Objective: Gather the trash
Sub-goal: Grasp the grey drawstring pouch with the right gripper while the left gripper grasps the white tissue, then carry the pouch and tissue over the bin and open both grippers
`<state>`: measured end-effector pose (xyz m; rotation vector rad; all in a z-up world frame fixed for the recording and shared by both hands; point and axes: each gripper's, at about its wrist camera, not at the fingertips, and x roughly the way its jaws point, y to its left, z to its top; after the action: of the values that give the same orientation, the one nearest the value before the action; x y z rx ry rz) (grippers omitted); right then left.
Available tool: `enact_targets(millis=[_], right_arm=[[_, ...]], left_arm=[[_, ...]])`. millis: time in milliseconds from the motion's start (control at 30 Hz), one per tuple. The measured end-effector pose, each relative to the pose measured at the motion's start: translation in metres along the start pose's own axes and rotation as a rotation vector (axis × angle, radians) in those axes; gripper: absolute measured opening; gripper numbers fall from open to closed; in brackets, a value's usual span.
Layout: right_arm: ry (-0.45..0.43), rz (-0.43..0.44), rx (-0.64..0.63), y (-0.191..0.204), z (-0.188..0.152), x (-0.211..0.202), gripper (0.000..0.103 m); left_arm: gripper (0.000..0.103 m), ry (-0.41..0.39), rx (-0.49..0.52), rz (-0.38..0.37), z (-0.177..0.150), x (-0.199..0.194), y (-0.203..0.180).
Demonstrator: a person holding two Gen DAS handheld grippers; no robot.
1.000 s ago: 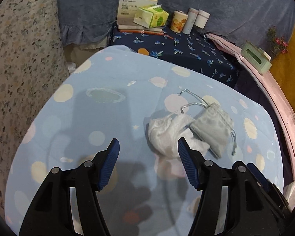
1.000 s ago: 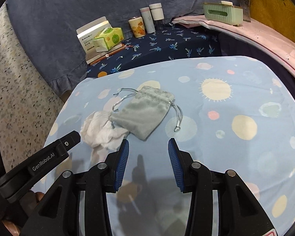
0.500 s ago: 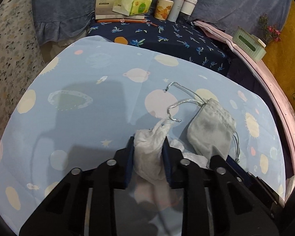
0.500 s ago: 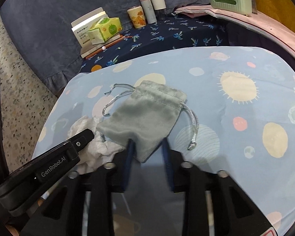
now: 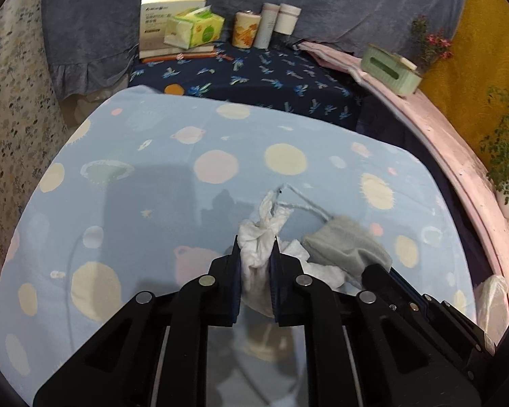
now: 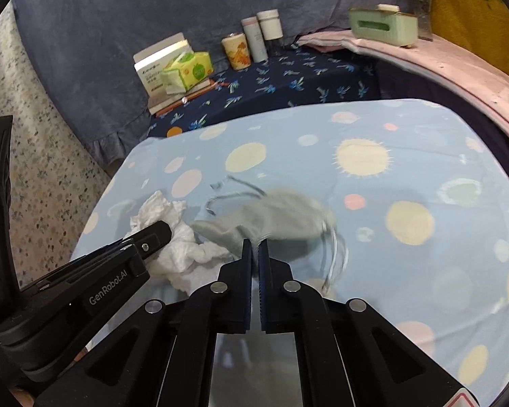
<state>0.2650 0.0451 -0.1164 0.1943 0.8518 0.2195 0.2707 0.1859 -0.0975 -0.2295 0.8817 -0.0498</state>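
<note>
Your left gripper (image 5: 255, 254): closing on the tissue (image 5: 259, 247) (crumpled, white), over the bench (image 5: 118, 203) | pouch (image 6: 275, 217): just right of tissue, lifted | your right gripper (image 6: 254, 251): clenched on pouch's corner

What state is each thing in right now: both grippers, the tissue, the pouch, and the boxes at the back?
left gripper: jaws closing, pads pressing on the crumpled white tissue.
right gripper: shut on the edge of the grey drawstring pouch.
crumpled white tissue: bunched, pinched between the left pads.
grey drawstring pouch: blurred, cords loose.
white carton: top flap open.
green tissue box: upright on the pink ledge.
</note>
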Motion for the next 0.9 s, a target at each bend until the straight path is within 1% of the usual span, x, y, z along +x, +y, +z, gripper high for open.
enact_targets(millis=[267,400,533,733,900], right_arm=[[-0.118,-0.035,0.050,-0.048,0.003,-0.085,0.003],[-0.190,-0.057,0.080,-0.079,0.003,-0.136,0.003],[-0.256,-0.090,0.111,-0.115,-0.005,-0.185,0.003],[-0.328,-0.150,0.171,-0.169,-0.022,-0.245,0.003],[-0.358,-0.206,0.217,-0.212,-0.038,-0.279,0.003]], left_arm=[[0.013,-0.069,0.079,-0.059,-0.009,-0.059,-0.076],[0.013,-0.093,0.122,-0.095,-0.019,-0.085,-0.117],[0.013,-0.116,0.187,-0.133,-0.035,-0.108,-0.165],[0.013,-0.122,0.274,-0.191,-0.060,-0.128,-0.233],[0.013,-0.114,0.348,-0.236,-0.084,-0.137,-0.287]])
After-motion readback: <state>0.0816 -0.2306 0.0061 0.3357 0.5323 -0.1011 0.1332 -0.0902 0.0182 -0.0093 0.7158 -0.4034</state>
